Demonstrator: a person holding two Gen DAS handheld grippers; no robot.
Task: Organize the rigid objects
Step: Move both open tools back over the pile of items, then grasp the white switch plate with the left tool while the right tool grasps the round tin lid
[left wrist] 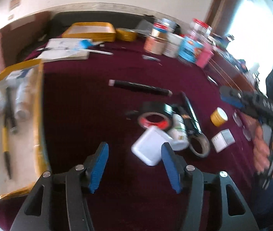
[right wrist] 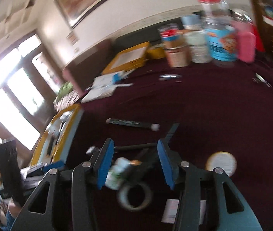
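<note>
My left gripper (left wrist: pixel 134 145) hangs open over the maroon cloth, with nothing pressed between its blue pads. Just beyond its tips lies a white square tub (left wrist: pixel 149 147). Around it are a black tape roll with a red core (left wrist: pixel 154 118), a white bottle with a green label (left wrist: pixel 178 132), a grey tape ring (left wrist: pixel 199 145), a yellow jar (left wrist: pixel 218 116) and a small white box (left wrist: pixel 223 140). My right gripper (right wrist: pixel 134 141) is open and empty above the same bottle (right wrist: pixel 119 175) and tape ring (right wrist: pixel 135 196). A yellow-rimmed tray (left wrist: pixel 38 115) at the left holds bottles and tools.
A long black tube (left wrist: pixel 140 87) lies across the middle of the cloth. Cans and jars (left wrist: pixel 175 40), a pink box (left wrist: pixel 203 55), a second yellow tray (left wrist: pixel 90 30) and papers (left wrist: pixel 65 50) line the back. A hand (left wrist: pixel 261 146) holds the right gripper at the right edge.
</note>
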